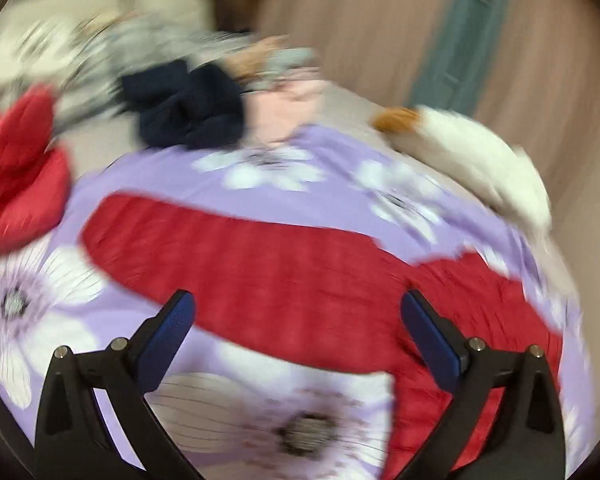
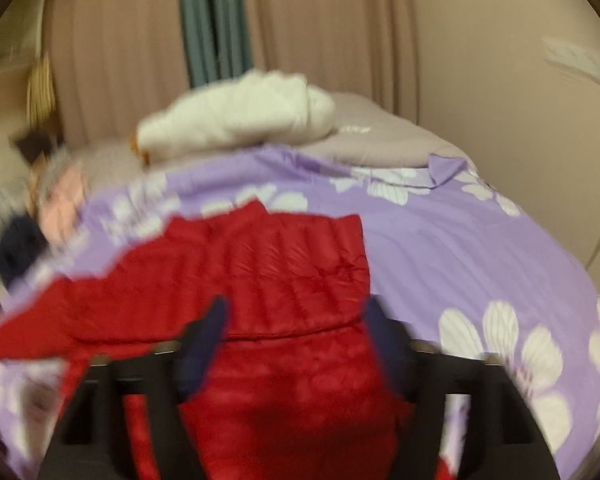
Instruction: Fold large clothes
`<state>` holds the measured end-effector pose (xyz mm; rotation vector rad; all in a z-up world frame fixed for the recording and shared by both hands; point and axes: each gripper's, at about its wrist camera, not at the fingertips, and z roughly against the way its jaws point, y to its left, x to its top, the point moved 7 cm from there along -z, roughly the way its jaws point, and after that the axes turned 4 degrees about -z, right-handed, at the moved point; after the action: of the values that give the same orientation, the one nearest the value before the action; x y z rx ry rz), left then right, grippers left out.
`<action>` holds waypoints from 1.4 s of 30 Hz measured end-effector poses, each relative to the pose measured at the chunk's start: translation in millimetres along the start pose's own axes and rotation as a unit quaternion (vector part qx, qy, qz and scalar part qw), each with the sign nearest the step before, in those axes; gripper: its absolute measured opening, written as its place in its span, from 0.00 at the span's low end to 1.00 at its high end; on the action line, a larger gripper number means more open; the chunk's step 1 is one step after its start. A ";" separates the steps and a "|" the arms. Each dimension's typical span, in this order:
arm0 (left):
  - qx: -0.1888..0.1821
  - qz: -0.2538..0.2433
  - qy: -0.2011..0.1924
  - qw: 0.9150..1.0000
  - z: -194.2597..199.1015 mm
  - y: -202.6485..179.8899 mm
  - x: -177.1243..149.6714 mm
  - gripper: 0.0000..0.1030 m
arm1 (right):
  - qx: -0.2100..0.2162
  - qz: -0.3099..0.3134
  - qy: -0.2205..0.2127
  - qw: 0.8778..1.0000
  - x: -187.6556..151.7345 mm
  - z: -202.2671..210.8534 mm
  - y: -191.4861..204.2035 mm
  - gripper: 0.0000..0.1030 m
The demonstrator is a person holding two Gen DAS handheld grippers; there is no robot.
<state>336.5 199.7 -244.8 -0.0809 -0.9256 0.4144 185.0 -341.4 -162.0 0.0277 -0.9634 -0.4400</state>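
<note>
- Left gripper point(image 1: 296, 320), lower frame: jaws spread wide, holding nothing
- Right gripper point(image 2: 296, 340), lower centre: jaws apart, nothing pinched
- Red quilted puffer jacket point(image 2: 284, 280), mid-frame: lies spread on the lilac flower-print bedsheet point(image 2: 460, 240)
- White padded garment point(image 2: 240, 116), upper centre, behind it

The red jacket point(image 2: 284, 272) is made of puffy quilted cloth with a soft shine. The purple sheet point(image 2: 440, 240) is smooth, flat cloth, printed with white flowers. The white bundle point(image 2: 240, 116) looks soft and padded. The dark blue garment point(image 1: 188, 112) is seen as matt cloth. Matt black plastic is seen on the left gripper point(image 1: 296, 324), with blue rough-looking pads point(image 1: 168, 336) and small shiny metal pins.
</note>
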 end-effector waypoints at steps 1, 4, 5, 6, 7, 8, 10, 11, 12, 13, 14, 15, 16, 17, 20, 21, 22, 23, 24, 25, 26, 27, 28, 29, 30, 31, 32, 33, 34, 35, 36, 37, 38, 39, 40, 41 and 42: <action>0.026 0.022 0.004 0.999 -3.2 22.8 1.4 0.99 | -0.005 -0.014 -0.013 1.000 0.7 11.6 -3.6 0.89; 0.043 0.063 0.037 0.996 -22.5 71.4 0.8 0.98 | -0.028 -0.009 -0.048 0.998 5.2 37.1 -6.8 0.90; 0.030 0.079 0.050 0.995 -30.9 82.5 -0.2 0.97 | -0.042 0.000 -0.053 0.998 5.7 40.1 -6.7 0.90; 0.023 0.102 0.063 0.993 -39.9 93.0 -2.9 0.94 | -0.054 0.008 -0.055 0.997 5.8 41.2 -6.5 0.90; 0.026 0.122 0.074 0.989 -47.4 100.7 -5.7 0.90 | -0.065 0.015 -0.060 0.996 6.0 42.6 -6.3 0.90; 0.027 0.140 0.083 0.986 -57.0 107.8 -8.4 0.89 | -0.070 0.017 -0.064 0.995 6.0 44.0 -7.1 0.90; 0.006 0.161 0.088 0.983 -71.4 112.3 -8.7 0.85 | -0.077 0.021 -0.060 0.995 3.9 41.0 -8.9 0.90; -0.012 0.176 0.096 0.980 -81.4 113.6 -8.4 0.82 | -0.079 0.023 -0.052 0.995 2.3 39.0 -11.0 0.90; -0.037 0.198 0.113 0.973 -94.4 112.4 -11.8 0.74 | -0.079 0.023 -0.043 0.996 0.0 38.2 -13.2 0.90; -0.060 0.221 0.133 0.964 -108.9 111.1 -16.3 0.63 | -0.081 0.024 -0.042 0.996 -2.0 38.5 -15.1 0.90; -0.067 0.234 0.137 0.960 -115.5 111.7 -18.4 0.57 | -0.085 0.026 -0.045 0.995 -4.3 43.2 -16.5 0.90; -0.060 0.240 0.127 0.961 -119.4 114.5 -16.5 0.41 | -0.091 0.031 -0.048 0.994 -7.4 49.0 -18.3 0.90; -0.045 0.238 0.117 0.963 -120.0 116.7 -13.1 0.23 | -0.094 0.035 -0.047 0.994 -9.1 51.6 -20.4 0.90; -0.031 0.234 0.117 0.965 -121.6 116.5 -11.7 0.20 | -0.095 0.037 -0.045 0.994 -10.0 53.3 -23.5 0.90; 0.000 0.202 0.106 0.974 -121.3 109.2 -4.9 0.12 | -0.097 0.031 -0.052 0.993 -12.3 61.7 -33.7 0.90; 0.018 0.179 0.095 0.979 -117.0 103.9 0.0 0.11 | -0.101 0.029 -0.053 0.993 -12.2 62.4 -38.6 0.90; 0.036 0.154 0.083 0.984 -112.3 100.2 5.6 0.10 | -0.109 0.028 -0.052 0.992 -12.2 62.7 -43.3 0.90; 0.052 0.125 0.070 0.988 -107.3 92.4 12.7 0.10 | -0.116 0.026 -0.053 0.992 -12.1 64.1 -48.0 0.90; 0.069 0.083 0.051 0.993 -98.0 76.6 23.2 0.10 | -0.118 0.022 -0.056 0.991 -11.9 65.5 -51.3 0.90; 0.075 0.062 0.041 0.994 -94.0 66.6 30.5 0.10 | -0.117 0.014 -0.057 0.991 -11.6 66.4 -55.4 0.90; 0.077 0.040 0.031 0.996 -87.4 53.8 38.0 0.10 | -0.115 0.007 -0.056 0.992 -11.8 66.6 -58.3 0.90; 0.073 0.020 0.020 0.997 -79.4 36.8 46.9 0.10 | -0.113 -0.001 -0.056 0.992 -12.0 67.3 -62.2 0.90; 0.065 0.002 0.004 0.998 -69.0 16.1 57.3 0.10 | -0.114 -0.004 -0.056 0.992 -12.2 67.8 -65.0 0.90; 0.059 -0.006 -0.007 0.998 -63.0 4.6 62.2 0.10 | -0.118 -0.005 -0.055 0.991 -12.2 68.6 -69.0 0.90; 0.050 -0.018 -0.022 0.998 -52.9 -15.4 69.3 0.10 | -0.126 -0.005 -0.057 0.990 -12.4 70.4 -72.9 0.90; 0.042 -0.029 -0.034 0.998 -44.5 -34.7 74.4 0.10 | -0.133 -0.006 -0.060 0.989 -12.1 72.7 -77.0 0.90; 0.033 -0.042 -0.047 0.997 -33.9 -59.7 79.8 0.10 | -0.137 -0.010 -0.062 0.989 -12.0 75.5 -81.4 0.90; 0.026 -0.055 -0.054 0.997 -28.5 -78.5 83.9 0.10 | -0.138 -0.013 -0.063 0.988 -11.6 78.1 -85.1 0.90; 0.018 -0.073 -0.063 0.995 -19.1 -99.9 85.1 0.10 | -0.139 -0.016 -0.066 0.988 -11.2 81.4 -89.2 0.90; 0.006 -0.095 -0.073 0.993 -12.6 -126.7 86.4 0.10 | -0.144 -0.021 -0.070 0.987 -10.3 87.2 -95.9 0.90; -0.007 -0.121 -0.086 0.989 -3.6 -159.9 85.2 0.10 | -0.149 -0.025 -0.075 0.986 -9.6 92.3 -101.8 0.90; -0.016 -0.138 -0.092 0.986 1.6 -182.5 81.7 0.10 | -0.152 -0.031 -0.079 0.985 -9.0 97.5 -108.0 0.90; -0.031 -0.153 -0.095 0.983 7.5 -208.7 75.3 0.10 | -0.155 -0.039 -0.084 0.984 -8.3 103.1 -115.0 0.90; -0.047 -0.162 -0.094 0.981 11.8 -230.9 68.3 0.10 | -0.158 -0.048 -0.088 0.982 -7.9 109.2 -123.2 0.90; -0.070 -0.172 -0.091 0.978 15.1 -257.2 59.9 0.10 | -0.162 -0.057 -0.092 0.981 -8.1 114.9 -131.3 0.90; -0.090 -0.183 -0.087 0.975 17.8 -283.0 49.5 0.10 | -0.164 -0.063 -0.093 0.980 -7.5 117.5 -136.5 0.90; -0.111 -0.201 -0.080 0.970 19.6 -312.4 35.5 0.11 | -0.167 -0.070 -0.093 0.979 -9.6 122.0 -143.2 0.90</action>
<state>437.3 -75.8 -130.0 -0.0625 -1.1160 -0.0614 32.7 -447.6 -130.1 -0.2555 -1.0631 -0.7407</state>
